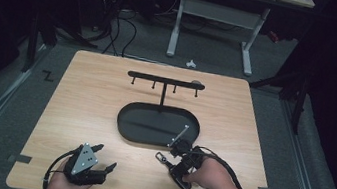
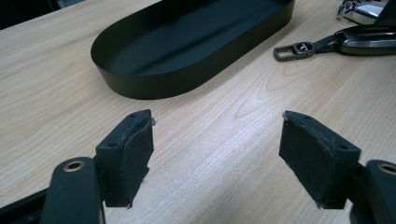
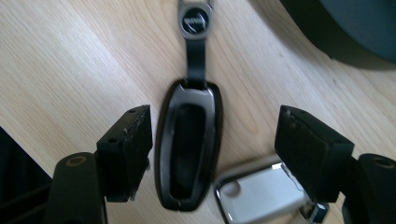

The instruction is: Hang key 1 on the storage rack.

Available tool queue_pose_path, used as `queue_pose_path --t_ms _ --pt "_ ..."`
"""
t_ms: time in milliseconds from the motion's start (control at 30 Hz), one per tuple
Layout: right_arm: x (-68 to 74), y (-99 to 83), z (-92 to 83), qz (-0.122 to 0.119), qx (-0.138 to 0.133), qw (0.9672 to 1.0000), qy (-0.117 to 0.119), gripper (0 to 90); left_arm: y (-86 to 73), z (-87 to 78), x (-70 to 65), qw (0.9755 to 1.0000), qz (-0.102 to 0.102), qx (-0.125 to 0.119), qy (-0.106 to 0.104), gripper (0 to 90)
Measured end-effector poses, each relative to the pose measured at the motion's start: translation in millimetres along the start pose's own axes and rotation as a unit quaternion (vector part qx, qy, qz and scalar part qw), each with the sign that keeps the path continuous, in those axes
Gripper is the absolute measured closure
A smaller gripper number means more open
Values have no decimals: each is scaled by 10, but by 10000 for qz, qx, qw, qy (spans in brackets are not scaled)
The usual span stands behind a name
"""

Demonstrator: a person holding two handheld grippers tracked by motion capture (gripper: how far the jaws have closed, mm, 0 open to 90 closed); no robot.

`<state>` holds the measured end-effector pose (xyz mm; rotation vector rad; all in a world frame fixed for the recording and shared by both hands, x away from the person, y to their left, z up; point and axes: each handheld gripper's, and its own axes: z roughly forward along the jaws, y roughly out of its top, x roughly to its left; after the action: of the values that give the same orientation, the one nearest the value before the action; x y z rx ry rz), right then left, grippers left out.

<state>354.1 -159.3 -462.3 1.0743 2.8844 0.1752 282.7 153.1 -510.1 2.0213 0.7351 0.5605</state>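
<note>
A black car key fob (image 3: 189, 149) lies flat on the wooden table, its strap ending in a round metal emblem (image 3: 195, 21). My right gripper (image 3: 213, 114) is open, one jaw on each side of the fob and neither pad touching it. A shiny silver piece (image 3: 259, 193) lies against the fob's near end. In the high view the right gripper (image 1: 175, 162) sits just in front of the black oval tray (image 1: 124, 123). My left gripper (image 1: 105, 157) rests open and empty near the front left edge. From the left gripper (image 2: 217, 116) I see the fob (image 2: 369, 42) off to the upper right.
A black bar with several small hooks (image 1: 164, 80) stands on a post at the tray's back edge. The tray's wall (image 2: 187, 70) is low. White desk legs (image 1: 249, 51) and cables lie on the floor beyond the table.
</note>
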Motion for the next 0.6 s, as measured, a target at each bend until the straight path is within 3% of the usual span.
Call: queue_pose_path --t_ms 333,600 --pt "51 230 143 -45 67 10000 57 310 -6 10 -5 10000 13 -2 -9 266" --pt "46 321 273 76 307 9994 125 425 -5 8 -7 10000 8 -20 -27 268"
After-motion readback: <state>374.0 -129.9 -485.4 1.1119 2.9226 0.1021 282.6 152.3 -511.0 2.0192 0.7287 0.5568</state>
